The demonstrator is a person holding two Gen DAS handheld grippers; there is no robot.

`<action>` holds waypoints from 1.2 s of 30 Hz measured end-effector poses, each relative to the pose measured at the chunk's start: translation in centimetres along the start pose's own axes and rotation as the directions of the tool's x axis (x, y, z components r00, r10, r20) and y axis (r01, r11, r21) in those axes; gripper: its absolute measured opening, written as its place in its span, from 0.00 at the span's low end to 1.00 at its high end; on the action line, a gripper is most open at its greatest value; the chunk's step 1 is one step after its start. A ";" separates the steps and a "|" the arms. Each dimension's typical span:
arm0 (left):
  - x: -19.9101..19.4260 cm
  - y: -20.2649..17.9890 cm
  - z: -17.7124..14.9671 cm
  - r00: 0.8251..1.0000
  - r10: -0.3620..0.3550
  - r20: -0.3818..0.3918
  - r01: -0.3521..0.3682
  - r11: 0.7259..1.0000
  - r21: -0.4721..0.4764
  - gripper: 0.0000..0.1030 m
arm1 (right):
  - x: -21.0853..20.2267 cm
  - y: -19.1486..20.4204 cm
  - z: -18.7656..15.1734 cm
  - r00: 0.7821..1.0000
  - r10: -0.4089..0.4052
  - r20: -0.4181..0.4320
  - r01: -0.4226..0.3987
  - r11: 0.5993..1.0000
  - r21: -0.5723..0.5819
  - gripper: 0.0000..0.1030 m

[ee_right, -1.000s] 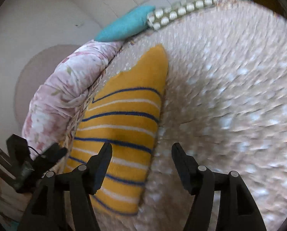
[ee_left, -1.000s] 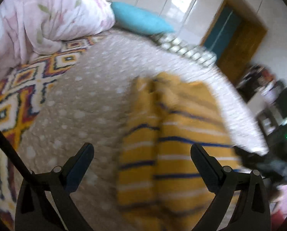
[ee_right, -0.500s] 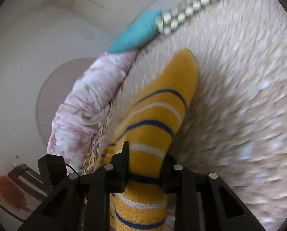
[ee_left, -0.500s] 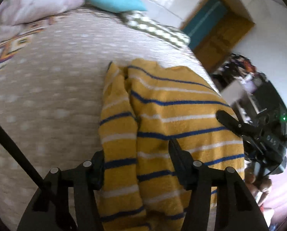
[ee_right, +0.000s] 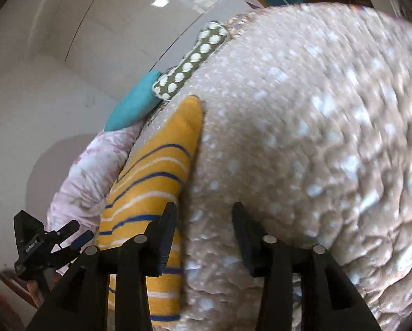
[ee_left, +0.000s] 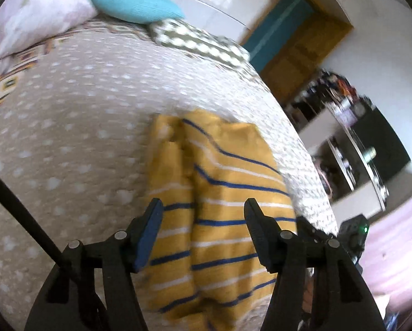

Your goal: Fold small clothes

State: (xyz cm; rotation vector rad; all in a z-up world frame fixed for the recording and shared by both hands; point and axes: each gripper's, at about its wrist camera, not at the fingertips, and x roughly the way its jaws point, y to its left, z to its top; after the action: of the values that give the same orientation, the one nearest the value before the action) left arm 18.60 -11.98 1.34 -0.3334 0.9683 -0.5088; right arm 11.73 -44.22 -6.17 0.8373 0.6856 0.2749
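Item: yellow striped garment (ee_left: 222,198), lying on the dotted beige bedspread (ee_left: 76,127), partly folded, with one side strip doubled over along its length. It is sitting towards the near edge of the bedspread, well apart from the pillows at the head end.

Item: left gripper (ee_left: 201,233). Half a second ago its tongs were closing narrow on the cloth; now they are standing wide, one on each side of the garment's near end, holding nothing that I can see.

Item: right gripper (ee_right: 203,230). A moment back it was pinching the garment's edge; now its tongs are spread apart, the left finger just over the garment's long edge, the right finger over bare bedspread. Holding nothing.

Meaning for the task: both grips appear to be released, so I judge one fold as just laid down and the pair to be repositioning for the next. The garment is looking long and narrow, so a crosswise fold probably remains.

Also near the garment: teal pillow (ee_left: 134,0) and dotted green pillow (ee_left: 195,41) beyond its far end; floral quilt (ee_left: 32,16) to the far left of it.
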 end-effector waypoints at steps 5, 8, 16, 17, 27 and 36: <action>5.7 -2.5 0.0 0.987 0.081 -0.138 -0.071 0.994 0.079 0.55 | -0.5 -0.1 -0.1 0.999 0.045 0.009 -0.045 0.999 0.000 0.45; 6.1 -4.0 -0.3 0.978 0.168 -0.125 -0.149 0.978 0.147 0.14 | -0.5 -0.2 -0.5 0.998 0.066 0.009 -0.066 0.998 0.004 0.45; 0.5 -3.2 1.2 0.970 0.243 0.002 -0.240 0.957 0.162 0.12 | -1.2 -0.3 -0.9 0.998 0.058 0.012 -0.058 0.998 -0.008 0.45; 0.7 -2.5 1.1 0.966 0.258 -0.010 -0.253 0.956 0.150 0.12 | -1.2 -0.2 -1.0 0.998 0.055 0.015 -0.055 0.998 -0.009 0.45; 4.3 0.6 -0.2 0.937 0.347 -0.031 -0.339 0.929 0.150 0.26 | -2.3 5.4 -2.5 0.998 -0.004 0.062 0.015 0.983 -0.184 0.46; -1.6 0.6 -3.2 0.983 0.182 -0.007 -0.181 0.980 0.082 0.58 | -1.8 12.3 -6.0 0.999 -0.026 0.039 0.041 0.905 -0.423 0.41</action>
State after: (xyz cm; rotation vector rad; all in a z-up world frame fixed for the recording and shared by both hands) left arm 15.31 -10.78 0.49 -0.1661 0.9788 -0.3833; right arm 6.89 -33.55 1.12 0.4115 0.5793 0.3631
